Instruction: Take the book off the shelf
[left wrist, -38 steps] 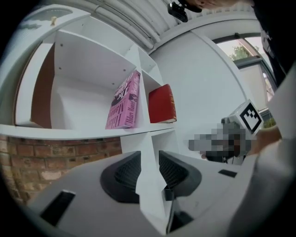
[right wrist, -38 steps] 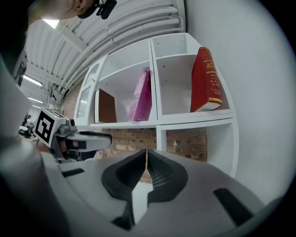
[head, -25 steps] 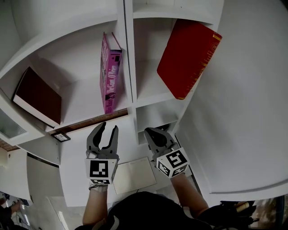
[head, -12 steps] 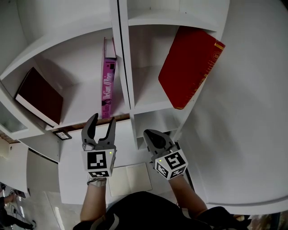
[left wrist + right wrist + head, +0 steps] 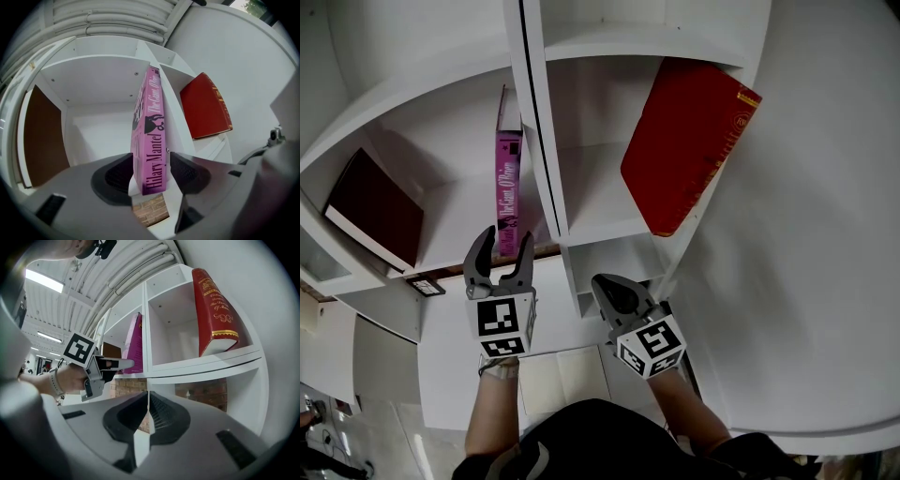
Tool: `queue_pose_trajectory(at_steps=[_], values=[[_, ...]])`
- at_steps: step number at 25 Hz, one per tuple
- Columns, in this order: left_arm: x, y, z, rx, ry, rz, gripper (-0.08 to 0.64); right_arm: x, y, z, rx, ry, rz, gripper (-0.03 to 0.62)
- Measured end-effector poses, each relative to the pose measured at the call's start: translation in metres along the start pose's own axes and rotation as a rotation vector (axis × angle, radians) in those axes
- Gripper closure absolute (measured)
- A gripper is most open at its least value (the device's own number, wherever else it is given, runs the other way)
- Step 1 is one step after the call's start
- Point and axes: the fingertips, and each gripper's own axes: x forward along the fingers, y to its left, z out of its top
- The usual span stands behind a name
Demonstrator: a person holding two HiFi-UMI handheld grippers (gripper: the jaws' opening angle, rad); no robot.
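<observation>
found the pink book (image 5: 149, 140) upright on the shelf (image 5: 586, 202), at the right edge of its left compartment, against the divider, spine outward. compared with a moment ago: left gripper (image 5: 150, 176) brought up from well short of the shelf to straddle the spine's lower end, jaws released and apart, right pad clear of the cover. noted the right gripper (image 5: 147, 414) clenched on nothing, below the shelf's front edge. judged ready for closing on the spine and drawing outward.
</observation>
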Motion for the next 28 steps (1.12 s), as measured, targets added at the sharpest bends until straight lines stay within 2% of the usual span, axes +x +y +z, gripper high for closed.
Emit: queue_pose_trajectory(at_steps=[10, 14, 21, 28], values=[[0.018, 0.007, 0.001, -0.009, 0.041, 0.033, 0.323, 0.002, -0.01, -0.007, 0.011, 0.01, 0.003, 0.569], [0.022, 0.009, 0.006, -0.001, 0.009, 0.058, 0.362, 0.002, -0.014, -0.01, 0.015, 0.011, 0.002, 0.569], [0.016, 0.02, 0.002, -0.005, 0.016, 0.073, 0.407, 0.004, -0.01, -0.011, 0.015, 0.013, -0.003, 0.569], [0.008, 0.034, 0.0, -0.022, -0.004, 0.074, 0.413, 0.007, 0.004, -0.011, 0.002, 0.024, -0.007, 0.569]])
